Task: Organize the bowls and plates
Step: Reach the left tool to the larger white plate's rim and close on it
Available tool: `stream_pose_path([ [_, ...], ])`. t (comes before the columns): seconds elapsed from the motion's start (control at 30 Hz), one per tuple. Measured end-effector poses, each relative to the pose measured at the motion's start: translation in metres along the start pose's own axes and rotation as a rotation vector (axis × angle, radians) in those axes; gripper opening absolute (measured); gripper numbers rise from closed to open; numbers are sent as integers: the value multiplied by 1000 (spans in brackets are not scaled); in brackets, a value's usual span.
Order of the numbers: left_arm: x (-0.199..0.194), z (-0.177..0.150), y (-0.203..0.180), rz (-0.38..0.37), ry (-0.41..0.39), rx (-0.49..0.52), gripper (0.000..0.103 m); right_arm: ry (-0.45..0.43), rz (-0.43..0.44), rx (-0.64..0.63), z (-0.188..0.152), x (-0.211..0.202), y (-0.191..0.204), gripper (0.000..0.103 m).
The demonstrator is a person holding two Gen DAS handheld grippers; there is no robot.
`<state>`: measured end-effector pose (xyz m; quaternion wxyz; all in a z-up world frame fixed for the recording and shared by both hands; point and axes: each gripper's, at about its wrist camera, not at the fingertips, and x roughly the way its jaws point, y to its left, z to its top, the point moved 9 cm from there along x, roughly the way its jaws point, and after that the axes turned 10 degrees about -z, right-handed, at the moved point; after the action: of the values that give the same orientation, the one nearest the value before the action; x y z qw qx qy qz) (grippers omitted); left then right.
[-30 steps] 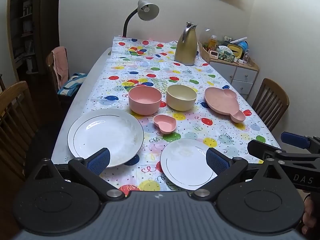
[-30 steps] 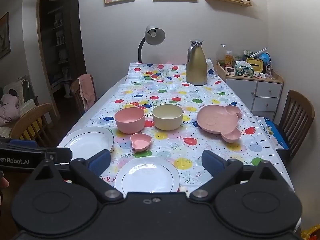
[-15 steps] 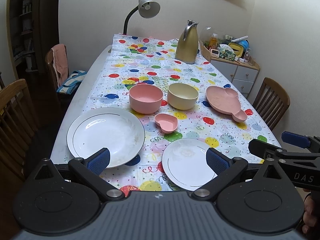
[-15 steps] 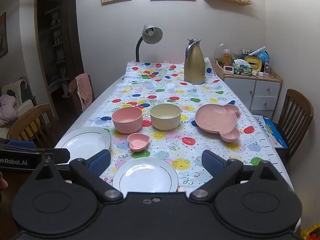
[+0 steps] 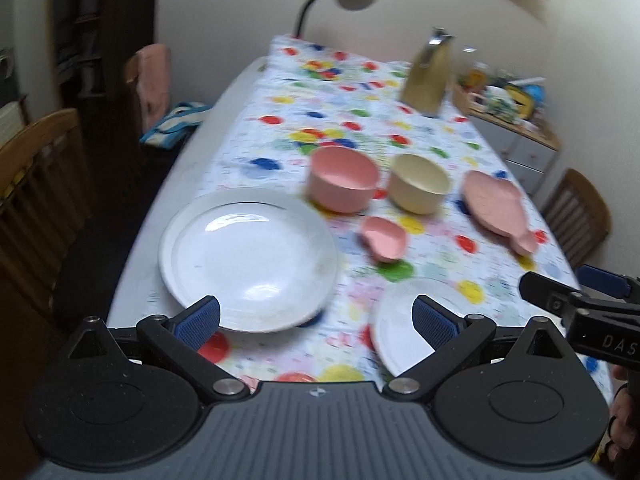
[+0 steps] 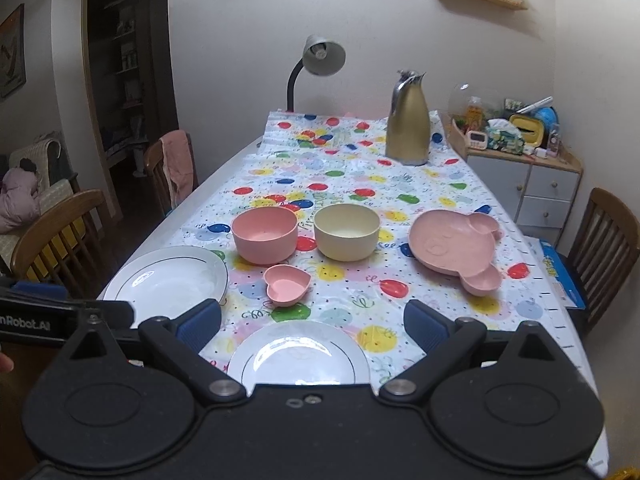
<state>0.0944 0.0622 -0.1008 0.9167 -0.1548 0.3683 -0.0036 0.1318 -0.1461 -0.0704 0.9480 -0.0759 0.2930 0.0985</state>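
Left gripper (image 5: 316, 316) now nearer large white plate (image 5: 248, 258) on balloon-print tablecloth (image 6: 360, 184).

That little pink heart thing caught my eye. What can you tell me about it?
The pink heart-shaped dish is small and shallow, matte like plastic, empty and upright on the balloon-print tablecloth. It sits in front of the pink bowl, between the large white plate and the small white plate, touching none of them.

Black left gripper (image 5: 316, 318): blue ribbed fingertip pads (image 5: 199, 317), silver pivot screws, round housings. Matching right gripper (image 6: 312, 322); white lettering on sides. Bare skin at frame edges.
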Motion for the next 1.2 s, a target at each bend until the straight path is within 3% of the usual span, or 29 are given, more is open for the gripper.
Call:
stream_pose_path([
  [0.2, 23, 12, 61, 119, 3, -62, 103, 94, 55, -67, 3, 54, 33, 97],
  [0.43, 51, 20, 125, 194, 29, -140, 103, 188, 130, -103, 6, 113, 74, 85],
  [0.7, 82, 24, 170, 270, 47, -106, 102, 258, 175, -229, 16, 161, 104, 74],
  [0.8, 86, 24, 176, 230, 55, -145, 102, 237, 189, -288, 28, 163, 105, 74],
  [0.93, 94, 21, 170, 200, 76, -152, 102, 247, 231, -261, 30, 178, 111, 74],
  [1.07, 104, 24, 162, 186, 82, -151, 98, 291, 259, -223, 21, 198, 121, 62],
  [1.2, 110, 25, 158, 166, 90, -156, 83, 329, 274, -192, 13, 214, 126, 48],
])
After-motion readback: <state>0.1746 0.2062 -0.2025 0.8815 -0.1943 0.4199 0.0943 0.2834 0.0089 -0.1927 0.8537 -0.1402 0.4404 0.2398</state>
